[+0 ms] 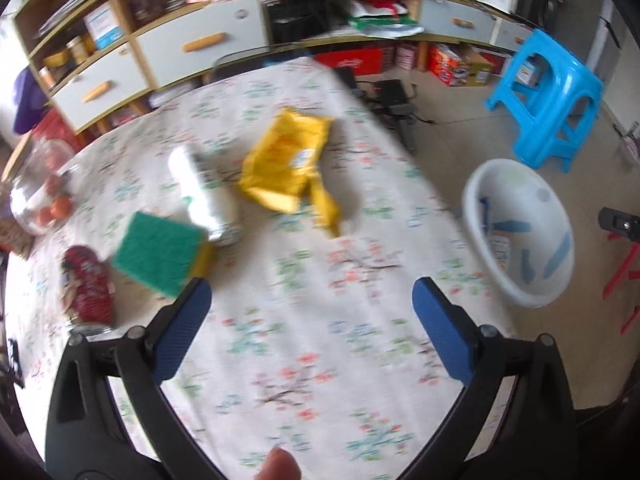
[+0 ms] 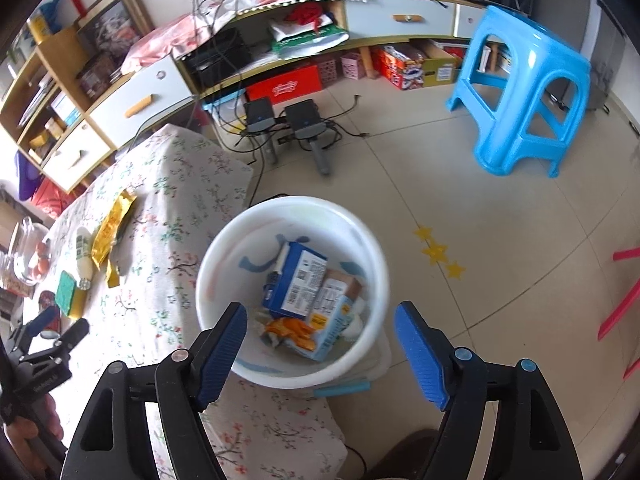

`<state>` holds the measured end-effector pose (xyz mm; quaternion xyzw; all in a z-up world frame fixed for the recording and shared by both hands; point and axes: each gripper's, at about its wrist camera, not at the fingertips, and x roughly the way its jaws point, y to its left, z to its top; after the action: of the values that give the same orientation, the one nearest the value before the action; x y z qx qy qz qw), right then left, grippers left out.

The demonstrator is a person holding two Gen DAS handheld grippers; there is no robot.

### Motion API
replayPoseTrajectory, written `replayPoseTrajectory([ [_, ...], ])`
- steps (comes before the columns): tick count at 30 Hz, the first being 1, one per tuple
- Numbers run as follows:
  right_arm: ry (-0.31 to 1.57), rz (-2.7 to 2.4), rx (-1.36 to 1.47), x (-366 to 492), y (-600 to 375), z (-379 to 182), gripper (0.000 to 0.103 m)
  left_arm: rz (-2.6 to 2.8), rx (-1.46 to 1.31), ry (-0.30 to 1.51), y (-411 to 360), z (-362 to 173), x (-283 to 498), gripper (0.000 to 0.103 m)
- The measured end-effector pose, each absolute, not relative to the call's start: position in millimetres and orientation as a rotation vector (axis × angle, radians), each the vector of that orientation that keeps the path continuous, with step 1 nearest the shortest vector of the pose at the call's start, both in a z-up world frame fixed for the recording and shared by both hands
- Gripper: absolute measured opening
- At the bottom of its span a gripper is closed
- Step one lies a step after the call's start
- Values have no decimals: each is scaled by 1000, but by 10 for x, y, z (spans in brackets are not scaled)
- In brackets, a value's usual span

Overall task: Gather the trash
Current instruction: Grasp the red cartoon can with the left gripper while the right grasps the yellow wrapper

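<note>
On the floral tablecloth [image 1: 288,360] lie a crumpled yellow wrapper [image 1: 286,164], a white squeeze bottle [image 1: 204,196], a green and yellow sponge [image 1: 160,258] and a red can [image 1: 86,286]. My left gripper [image 1: 312,296] hovers open over the cloth, nearer than these, with nothing between its blue pads. A white bucket [image 2: 224,248] stands on the floor beside the table; it holds a blue box [image 2: 296,280], an orange and blue carton [image 2: 332,320] and other packaging. My right gripper [image 2: 320,316] hangs open above the bucket, empty. The bucket [image 1: 480,184] also shows at the right of the left wrist view.
A glass bowl of tomatoes [image 1: 38,196] sits at the table's left edge. On the tiled floor stand a blue plastic stool [image 2: 524,92] and black devices with cables [image 2: 288,120]. Shelves and drawers [image 1: 180,48] line the far wall. Red bars [image 2: 620,300] lie at right.
</note>
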<state>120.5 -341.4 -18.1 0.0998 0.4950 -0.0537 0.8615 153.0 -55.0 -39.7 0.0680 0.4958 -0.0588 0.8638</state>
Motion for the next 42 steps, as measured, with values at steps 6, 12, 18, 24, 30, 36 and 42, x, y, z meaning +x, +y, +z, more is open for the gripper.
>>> replayPoseTrajectory([
  [6,1055,-84,199,1368,-3041,-214,78,7,-4,1071,193,-410,1568,100],
  [12,1051,-41,163,1569,-2596,-200,80,120,-108,1100,777,-471,1548,100],
  [18,1072,-22,156,1815,-2204,-297,81,167,-197,1123,1222,-510,1622,100],
  [24,1086,30,180,2117,-1799,-399,81,202,-280,1176,1536,-656,1685,100],
  [30,1106,93,216,2410,-1380,-559,81,170,-335,1195,1677,-770,1730,83],
  [36,1112,125,250,2634,-1040,-723,81,130,-422,1209,1803,-848,1677,66],
  [42,1089,148,283,2772,-835,-791,81,103,-411,1196,1807,-816,1627,61],
])
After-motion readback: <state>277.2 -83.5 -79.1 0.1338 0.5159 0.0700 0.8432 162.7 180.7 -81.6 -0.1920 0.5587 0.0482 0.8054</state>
